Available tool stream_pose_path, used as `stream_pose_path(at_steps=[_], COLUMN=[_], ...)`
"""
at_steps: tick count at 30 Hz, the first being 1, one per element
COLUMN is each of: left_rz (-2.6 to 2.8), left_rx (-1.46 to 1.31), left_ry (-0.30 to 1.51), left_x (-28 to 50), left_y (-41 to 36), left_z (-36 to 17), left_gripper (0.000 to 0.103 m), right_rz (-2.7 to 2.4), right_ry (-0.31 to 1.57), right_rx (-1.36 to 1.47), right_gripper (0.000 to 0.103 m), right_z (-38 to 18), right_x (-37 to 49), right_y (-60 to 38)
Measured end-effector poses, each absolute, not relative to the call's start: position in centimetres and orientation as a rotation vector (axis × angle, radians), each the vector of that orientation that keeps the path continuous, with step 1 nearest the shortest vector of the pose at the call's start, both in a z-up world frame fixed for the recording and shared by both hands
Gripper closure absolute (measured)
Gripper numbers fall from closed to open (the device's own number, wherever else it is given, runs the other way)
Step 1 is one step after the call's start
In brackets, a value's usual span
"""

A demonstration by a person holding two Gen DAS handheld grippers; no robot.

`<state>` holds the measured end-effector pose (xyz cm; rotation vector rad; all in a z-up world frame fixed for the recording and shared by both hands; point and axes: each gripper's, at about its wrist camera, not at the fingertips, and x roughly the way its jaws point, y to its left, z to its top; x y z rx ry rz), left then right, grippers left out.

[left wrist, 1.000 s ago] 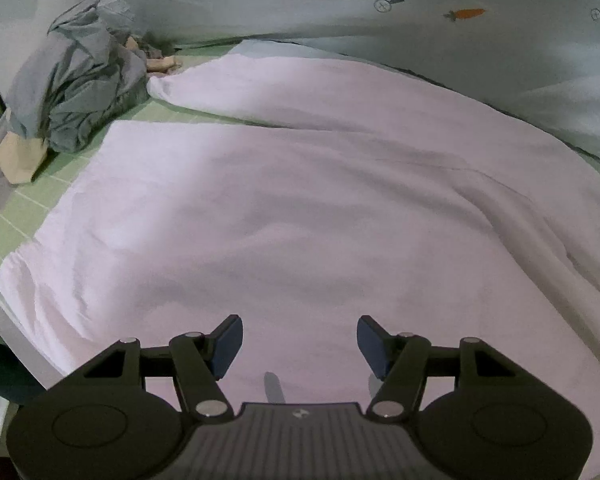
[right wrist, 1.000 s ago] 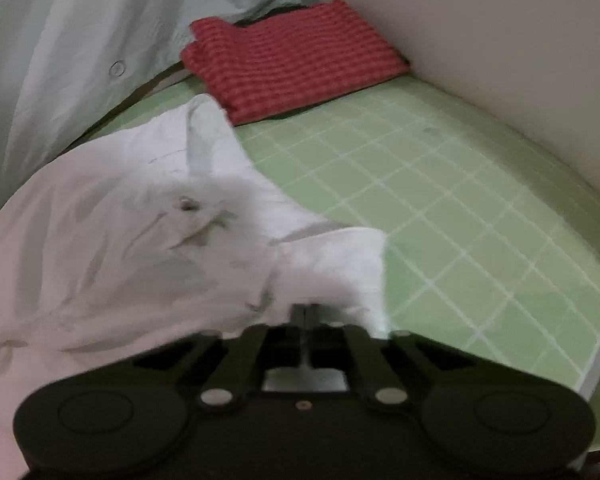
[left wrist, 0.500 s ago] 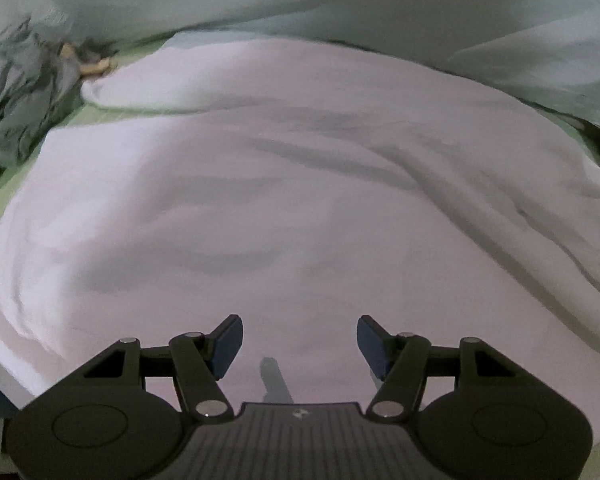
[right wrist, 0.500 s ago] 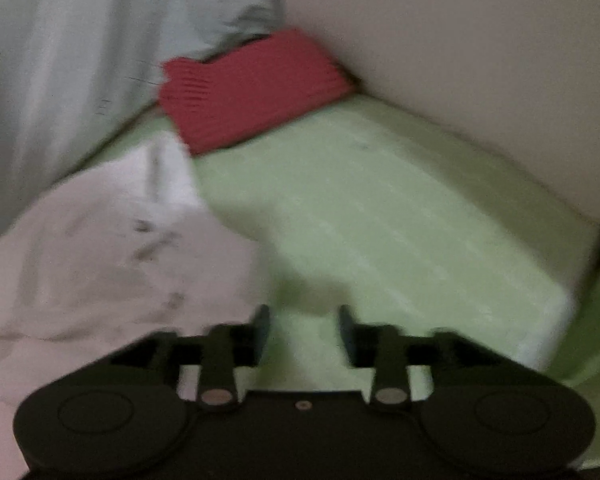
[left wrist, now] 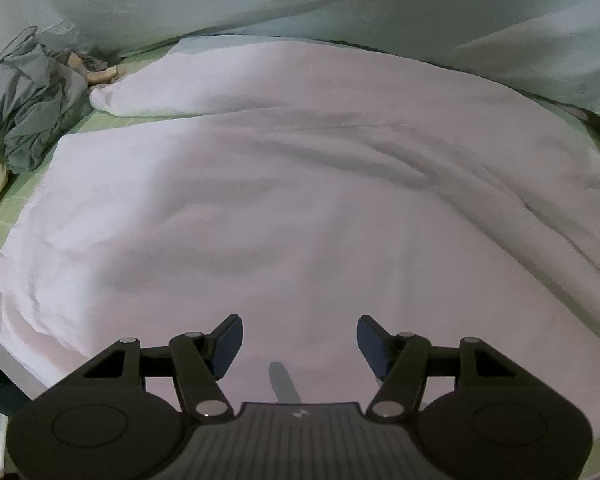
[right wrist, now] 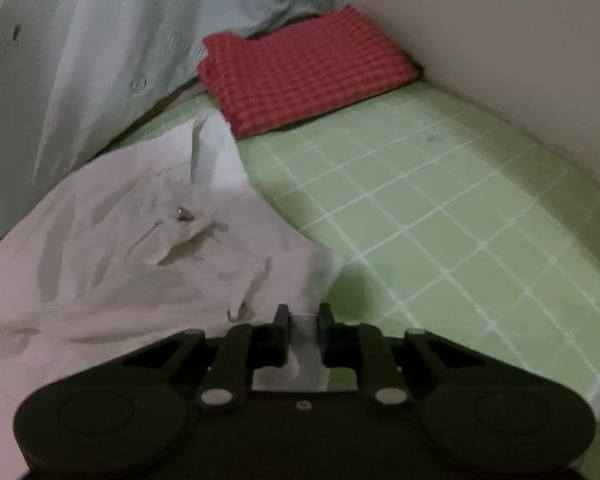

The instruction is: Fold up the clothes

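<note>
Risk: thin pinch of white garment edge in just-closing right gripper, lower centre, slipping under pull; left gripper open, empty.

left wrist: close, downward | right wrist: close, downward (shared: white garment)

The left tool points steeply downward, its two blue-padded fingers standing well apart at about 10 and 2 o'clock of its dark body, with nothing between them. The right tool also tilts downward; its jaws have just been closing and now stand narrow, the two dark fingers close together at 12 o'clock of its body, pinching a fold of the white garment.
</note>
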<state>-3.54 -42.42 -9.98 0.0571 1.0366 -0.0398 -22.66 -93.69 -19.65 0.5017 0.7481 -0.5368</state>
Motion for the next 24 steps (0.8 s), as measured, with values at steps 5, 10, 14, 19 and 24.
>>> stream_pose_path(at_steps=[5, 10, 14, 19, 24], left_rz=[-0.031, 0.008, 0.035, 0.061, 0.09], left_rx=[0.067, 0.048, 0.04, 0.032, 0.023], left_ry=[1.03, 1.041, 1.037, 1.024, 1.019], left_x=[-3.5, -3.4, -3.1, -2.8, -1.7], left_y=[-42.2, -41.3, -40.9, -41.1, -40.6], left_z=[-10.0, -10.1, -10.0, -9.9, -9.9], left_gripper=[0.039, 0.039, 0.039, 0.036, 0.035], right_rz=[-0.595, -0.663, -0.566, -0.402, -0.384], right_ry=[0.827, 0.757, 0.704, 0.731, 0.798], right_rx=[0.441, 0.304, 0.296, 0.309, 0.305], right_gripper=[0.083, 0.046, 0.042, 0.042, 0.035], right_z=[-19.9, -17.6, -16.6, -17.8, -20.1], right_x=[-24.0, -22.1, -18.6, -13.3, -9.9], right_y=[-93.3, -92.7, -92.4, -91.5, -91.4])
